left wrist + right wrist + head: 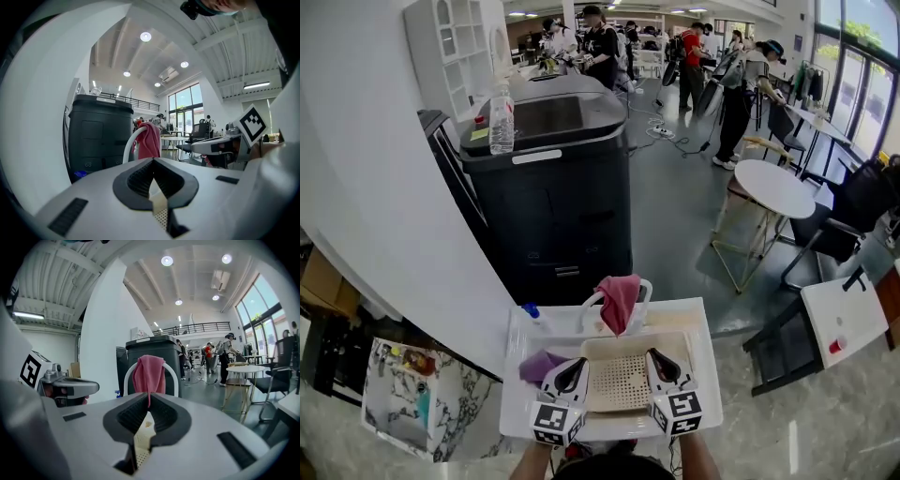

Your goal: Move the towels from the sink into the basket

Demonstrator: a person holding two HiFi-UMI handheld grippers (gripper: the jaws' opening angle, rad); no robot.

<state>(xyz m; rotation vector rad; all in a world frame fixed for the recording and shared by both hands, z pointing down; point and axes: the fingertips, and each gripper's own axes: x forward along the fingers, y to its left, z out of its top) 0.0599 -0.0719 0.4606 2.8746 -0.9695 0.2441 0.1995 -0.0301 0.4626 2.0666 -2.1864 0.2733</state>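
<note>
A pink towel point(619, 298) hangs over the white arched faucet point(589, 311) at the back of the white sink point(705, 375). A purple towel point(541, 366) lies crumpled in the sink's left part. A cream basket point(619, 380) with a perforated bottom sits in front of the faucet, and nothing lies in it. My left gripper point(573, 372) is shut on the basket's left rim point(160, 206), and my right gripper point(660, 367) is shut on its right rim point(139, 439). Both gripper views show the pink towel point(149, 140) point(150, 373) straight ahead, beyond the jaws.
A tall black bin point(553, 187) stands right behind the sink, with a water bottle point(502, 117) on its lid. A blue-capped item point(531, 310) sits at the sink's back left. A white wall runs along the left. A round table point(773, 187), chairs and several people are farther off.
</note>
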